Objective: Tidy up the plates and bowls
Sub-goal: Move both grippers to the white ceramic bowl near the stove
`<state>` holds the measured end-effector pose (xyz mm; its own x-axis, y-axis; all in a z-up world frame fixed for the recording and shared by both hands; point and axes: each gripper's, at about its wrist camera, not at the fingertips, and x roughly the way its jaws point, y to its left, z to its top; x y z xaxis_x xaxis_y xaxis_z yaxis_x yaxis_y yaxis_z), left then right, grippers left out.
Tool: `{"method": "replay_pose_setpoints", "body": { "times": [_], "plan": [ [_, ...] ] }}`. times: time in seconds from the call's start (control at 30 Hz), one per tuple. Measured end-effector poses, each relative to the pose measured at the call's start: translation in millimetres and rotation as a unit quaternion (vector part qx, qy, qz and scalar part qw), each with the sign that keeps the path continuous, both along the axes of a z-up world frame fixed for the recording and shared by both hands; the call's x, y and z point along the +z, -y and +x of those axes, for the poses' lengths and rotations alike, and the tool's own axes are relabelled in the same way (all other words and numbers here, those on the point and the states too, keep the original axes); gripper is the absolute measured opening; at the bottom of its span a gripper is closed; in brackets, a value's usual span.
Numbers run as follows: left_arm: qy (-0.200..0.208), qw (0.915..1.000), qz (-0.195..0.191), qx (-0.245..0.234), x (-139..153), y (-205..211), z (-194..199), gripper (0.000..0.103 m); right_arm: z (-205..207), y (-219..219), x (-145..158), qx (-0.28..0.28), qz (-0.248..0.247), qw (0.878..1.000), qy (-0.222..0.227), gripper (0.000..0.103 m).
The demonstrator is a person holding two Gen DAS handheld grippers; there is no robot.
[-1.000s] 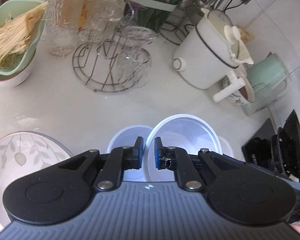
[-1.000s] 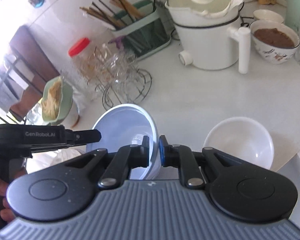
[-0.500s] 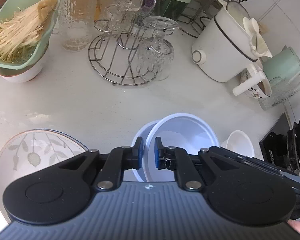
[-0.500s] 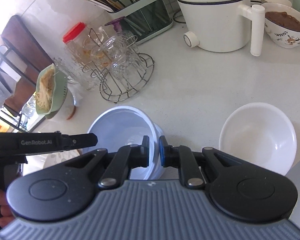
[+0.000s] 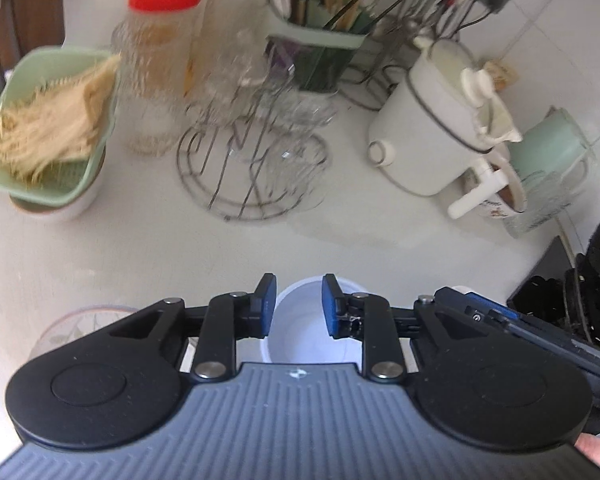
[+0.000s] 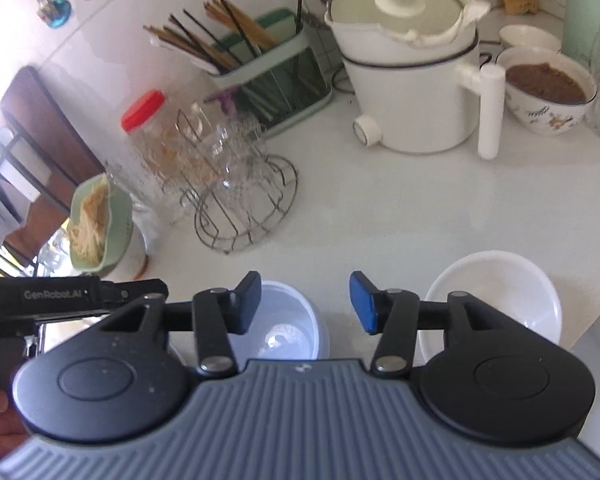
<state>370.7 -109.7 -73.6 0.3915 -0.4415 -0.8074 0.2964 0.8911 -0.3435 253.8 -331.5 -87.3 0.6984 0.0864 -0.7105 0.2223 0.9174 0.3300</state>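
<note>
A pale blue-white bowl [image 5: 306, 320] stands on the white counter [image 5: 140, 248], seemingly nested in a second one. My left gripper [image 5: 299, 306] hangs just above it, jaws opening, and the blue pads [image 5: 269, 308] stand clear of its rim. In the right wrist view the same bowl [image 6: 288, 328] lies below my right gripper [image 6: 305, 304], whose jaws are opening wide with nothing pressed between them. A plain white bowl [image 6: 496, 296] sits to the right. A leaf-patterned plate [image 5: 88, 316] shows at the lower left, mostly hidden by the left gripper's body.
Behind stand a wire rack of glasses [image 5: 256, 168], a red-lidded jar [image 5: 160, 68], a green basket of noodles [image 5: 48, 128], a white electric pot [image 5: 432, 128] and a floral bowl of brown food [image 6: 548, 88]. A black stove [image 5: 580, 292] borders the right edge.
Both grippers were shut on the pale bowl's rim and have let it go. Their jaws have parted, the right ones wider. The left gripper has drawn back from the bowl.
</note>
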Motion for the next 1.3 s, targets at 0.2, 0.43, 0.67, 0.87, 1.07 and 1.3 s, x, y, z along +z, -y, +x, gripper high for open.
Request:
{"method": "replay_pose_setpoints", "body": {
  "times": [0.2, 0.43, 0.67, 0.87, 1.07, 1.3],
  "plan": [
    [0.033, 0.9992, -0.007, -0.020, 24.3, 0.5, -10.9, 0.029, -18.8, -6.3, 24.4, -0.010, -0.024, 0.999, 0.038, 0.052],
    [0.056, 0.9977, -0.017, -0.034, 41.9, -4.7, -24.1, 0.029, -46.0, -14.2, 48.2, -0.038, -0.054, 0.994, 0.082, 0.052],
    [0.069, 0.9958, -0.027, -0.053, 52.9, -16.3, -40.7, 0.029, -68.1, -29.1, 60.6, -0.062, -0.074, 0.989, 0.108, 0.052],
    [0.063, 0.9939, -0.027, -0.087, 55.0, -22.4, -52.1, 0.029, -86.9, -43.8, 63.6, -0.078, -0.089, 0.986, 0.116, 0.052],
    [0.075, 0.9913, -0.026, -0.105, 59.8, -21.3, -62.9, 0.029, -107.4, -40.9, 67.5, -0.101, -0.097, 0.983, 0.118, 0.052],
    [0.071, 0.9909, -0.043, -0.106, 59.5, -1.4, -67.9, 0.029, -118.1, -18.8, 67.8, -0.117, -0.105, 0.979, 0.128, 0.052]
  ]
}}
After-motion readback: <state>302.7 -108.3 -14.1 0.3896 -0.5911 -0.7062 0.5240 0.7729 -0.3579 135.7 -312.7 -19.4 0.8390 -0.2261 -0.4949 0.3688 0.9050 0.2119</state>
